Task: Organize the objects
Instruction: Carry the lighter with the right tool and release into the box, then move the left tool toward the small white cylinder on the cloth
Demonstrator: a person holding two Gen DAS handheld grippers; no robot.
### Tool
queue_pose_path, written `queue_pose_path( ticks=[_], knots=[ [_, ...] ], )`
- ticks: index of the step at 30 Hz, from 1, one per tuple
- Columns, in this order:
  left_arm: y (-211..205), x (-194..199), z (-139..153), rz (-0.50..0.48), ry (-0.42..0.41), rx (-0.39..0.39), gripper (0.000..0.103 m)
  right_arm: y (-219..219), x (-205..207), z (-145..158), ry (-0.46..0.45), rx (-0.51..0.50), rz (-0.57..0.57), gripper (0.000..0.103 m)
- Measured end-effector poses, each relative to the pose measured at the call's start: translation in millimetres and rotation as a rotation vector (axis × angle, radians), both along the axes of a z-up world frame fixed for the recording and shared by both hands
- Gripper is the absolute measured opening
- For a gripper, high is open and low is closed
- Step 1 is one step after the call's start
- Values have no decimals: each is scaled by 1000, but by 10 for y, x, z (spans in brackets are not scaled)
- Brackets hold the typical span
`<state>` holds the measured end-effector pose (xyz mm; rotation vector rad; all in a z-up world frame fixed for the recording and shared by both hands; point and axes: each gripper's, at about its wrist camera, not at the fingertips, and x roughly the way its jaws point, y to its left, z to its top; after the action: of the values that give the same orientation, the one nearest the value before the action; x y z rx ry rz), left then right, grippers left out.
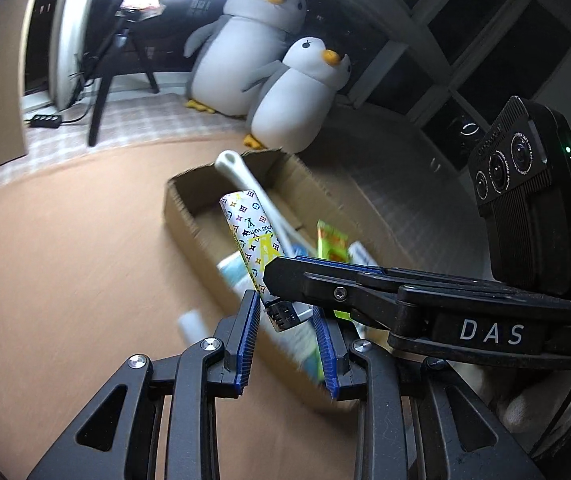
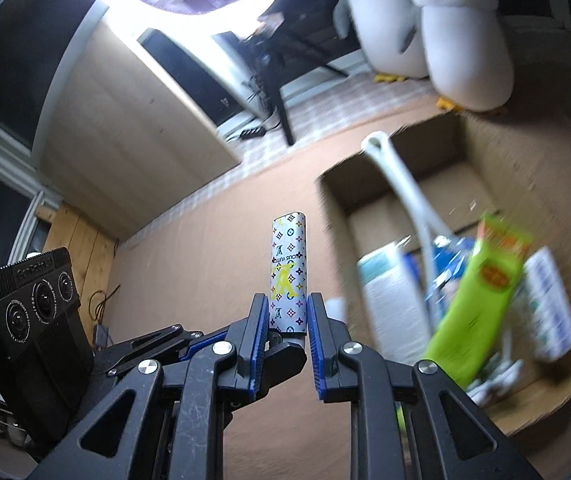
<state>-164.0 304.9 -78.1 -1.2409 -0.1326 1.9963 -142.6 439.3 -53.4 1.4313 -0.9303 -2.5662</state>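
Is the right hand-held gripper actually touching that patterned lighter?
Touching. In the right wrist view, the right hand-held gripper has both blue pads pressed against the sides of the patterned lighter, with no gap showing.

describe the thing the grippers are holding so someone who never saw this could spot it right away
Start at the open cardboard box on the tan floor in front of the two plush penguins. Just before it, the left gripper and right gripper both clamp one slim lighter. Unlike the green packet and white spoon in the box, it is white with small multicoloured monogram symbols and a metal end.
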Motion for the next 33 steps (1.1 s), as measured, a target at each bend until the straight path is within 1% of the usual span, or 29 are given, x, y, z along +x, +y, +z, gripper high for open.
queue_pose_path(
  ticks=[5,8,9,10,11,12,13,16,18,24,29,33],
  knots=[
    [304,-197,-94,0,-12,-4,30,271,-138,-71,-18,9,-1,18],
    [425,-308,-169,4,-20,-10,31,333,-241,-95,-33,47,30,18],
    [419,-332,-203,9,-28,-12,34,347,-254,-96,-32,57,28,19],
    [427,-367,-236,22,-41,-25,50,371,-257,-95,-29,71,13,21],
    [409,-390,-261,33,-45,-27,59,386,-255,-92,-29,87,-1,34],
    [387,-406,-278,43,-42,-24,59,404,-243,-89,-22,96,-13,49],
    [379,-418,-290,46,-39,-28,59,426,-229,-92,-13,98,-22,52],
    [337,-421,-317,49,-24,-41,59,450,-198,-114,-13,101,-28,52],
    [282,-421,-346,53,-29,-32,59,441,-177,-119,-12,106,-27,52],
    [112,-389,-424,69,-40,-53,59,346,-74,-82,-6,136,-25,52],
    [-63,-324,-456,75,-33,-83,59,238,82,-18,8,164,-45,52],
    [-231,-270,-532,81,-29,-122,59,141,277,18,28,178,-76,53]
  ],
)
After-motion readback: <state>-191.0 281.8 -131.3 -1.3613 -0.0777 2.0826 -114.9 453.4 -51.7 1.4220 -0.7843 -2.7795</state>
